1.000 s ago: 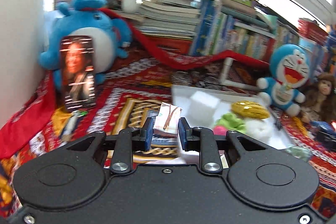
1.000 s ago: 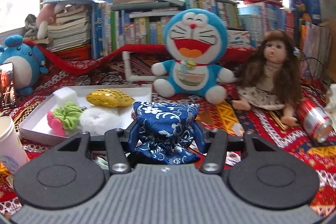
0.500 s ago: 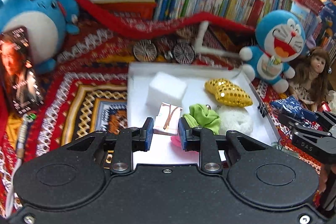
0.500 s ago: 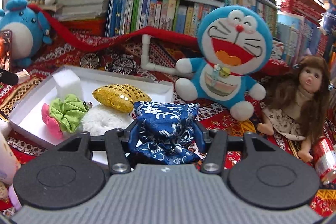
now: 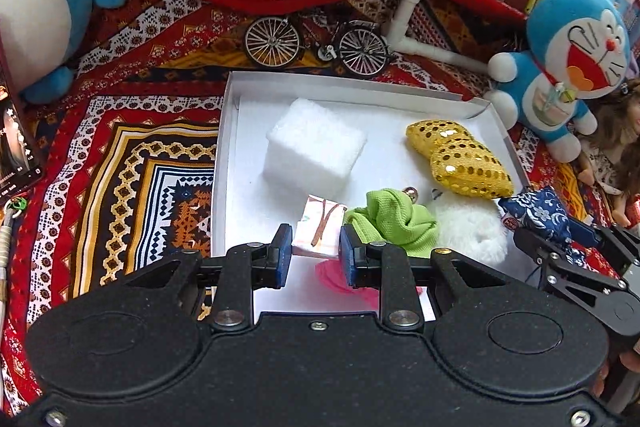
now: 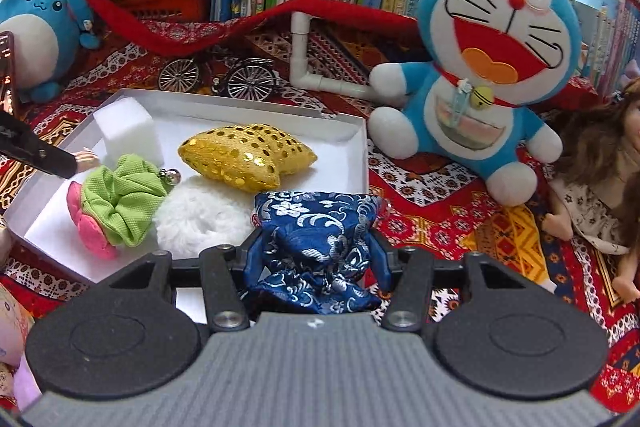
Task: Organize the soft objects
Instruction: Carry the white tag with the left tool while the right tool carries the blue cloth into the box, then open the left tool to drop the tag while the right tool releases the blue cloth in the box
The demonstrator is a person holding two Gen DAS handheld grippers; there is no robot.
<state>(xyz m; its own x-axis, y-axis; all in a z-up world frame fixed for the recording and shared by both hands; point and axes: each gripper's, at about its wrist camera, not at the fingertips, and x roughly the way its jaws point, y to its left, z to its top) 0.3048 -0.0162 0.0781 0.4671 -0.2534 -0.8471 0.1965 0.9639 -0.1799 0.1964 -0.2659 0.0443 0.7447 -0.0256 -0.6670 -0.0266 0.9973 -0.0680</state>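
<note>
White tray (image 5: 228,131): one sponge (image 5: 314,149), two scrunchies (image 5: 394,219).

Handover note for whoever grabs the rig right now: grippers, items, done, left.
Left gripper: shut on a small patterned packet, held over the near part of the white box.
Right gripper: shut on a blue brocade pouch, at the box's near right corner.
In the box: white foam block, gold sequin cushion, green scrunchie, white fluffy piece, pink item.
Done: those five are in the box.
Left: release the packet and the pouch into the box.
</note>
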